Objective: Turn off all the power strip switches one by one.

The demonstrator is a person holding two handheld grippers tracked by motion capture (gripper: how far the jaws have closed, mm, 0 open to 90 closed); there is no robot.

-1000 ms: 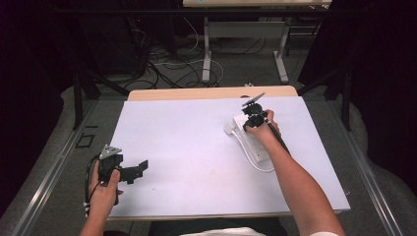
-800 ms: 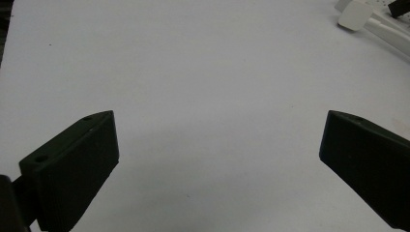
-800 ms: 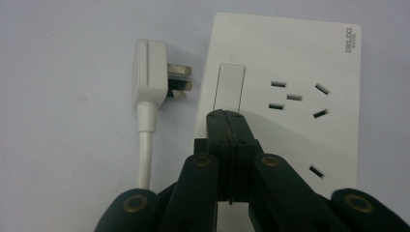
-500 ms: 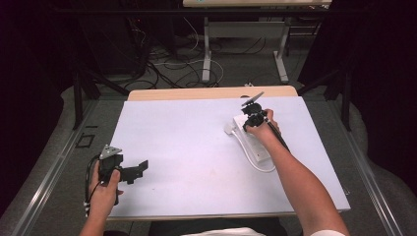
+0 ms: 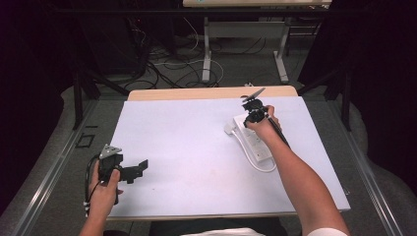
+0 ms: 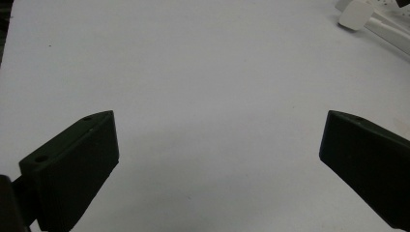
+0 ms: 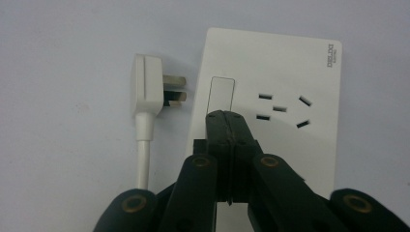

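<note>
Right gripper (image 7: 226, 116): jaws pressed together, nothing between them, tip over the power strip just below its rocker switch; whether touching, cannot tell. In the high view, at (image 5: 254, 114), pointing down at the far end of the strip, held by the right hand (image 5: 263, 129).
Power strip (image 7: 285, 72): white, flat on the desk, right of centre; long body running toward the person in the high view (image 5: 253, 140).
Switch (image 7: 222, 96): pale rectangle at the strip's end, left of the socket holes (image 7: 283, 110).
Plug (image 7: 151, 92): white, lying on its side just beside the strip's end, prongs pointing at the strip, apart from it.
Cord (image 7: 143, 154): white, running from the plug along the strip's side; looping near the strip's near end in the high view (image 5: 263, 166).
Left gripper (image 6: 217, 145): jaws spread wide, nothing between them, bare desk under them; in the high view at (image 5: 142, 167), near the front left edge, well apart from the strip, held by the left hand (image 5: 104, 189).
Desk (image 5: 187, 142): white top.
</note>
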